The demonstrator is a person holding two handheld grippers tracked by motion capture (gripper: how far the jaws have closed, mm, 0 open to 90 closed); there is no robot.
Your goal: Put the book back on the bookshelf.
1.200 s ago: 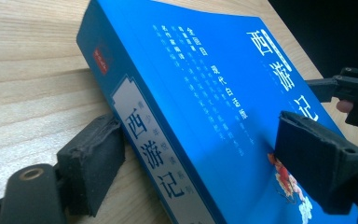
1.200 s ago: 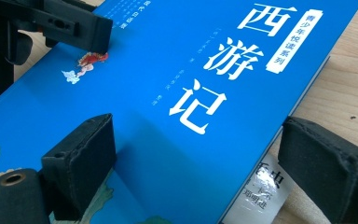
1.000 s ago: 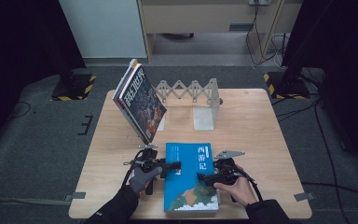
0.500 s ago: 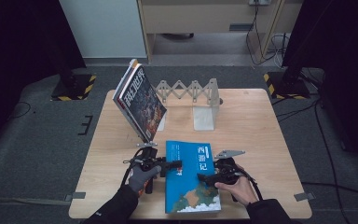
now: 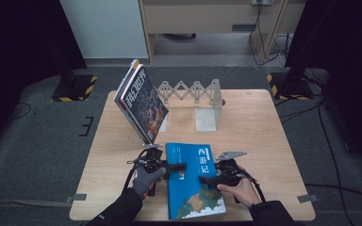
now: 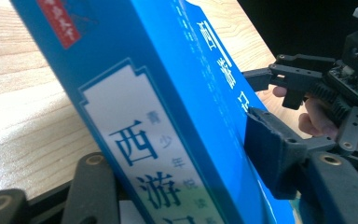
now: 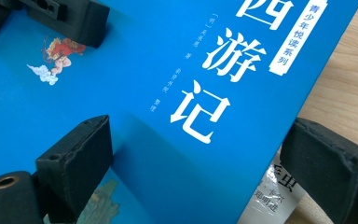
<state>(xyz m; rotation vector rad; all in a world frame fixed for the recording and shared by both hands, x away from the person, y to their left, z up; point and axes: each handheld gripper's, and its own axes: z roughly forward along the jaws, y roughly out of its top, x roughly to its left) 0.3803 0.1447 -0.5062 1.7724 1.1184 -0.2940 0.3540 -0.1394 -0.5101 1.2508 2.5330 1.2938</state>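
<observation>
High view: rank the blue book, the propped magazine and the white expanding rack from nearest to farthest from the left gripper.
1. Blue book: between the left gripper's jaws, at the table's near edge.
2. Propped magazine: just behind the gripper, leaning at the table's far left.
3. White expanding rack: farthest, at the far edge, middle.

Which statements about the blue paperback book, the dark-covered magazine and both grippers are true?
The blue paperback book lies on the light wooden table. True.
The dark-covered magazine lies flat on the table. False: it leans tilted at the white folding rack.
The right gripper has open jaws. True.
The left gripper is far from the book. False: the book's spine edge is between its jaws, which have just been closing.
</observation>
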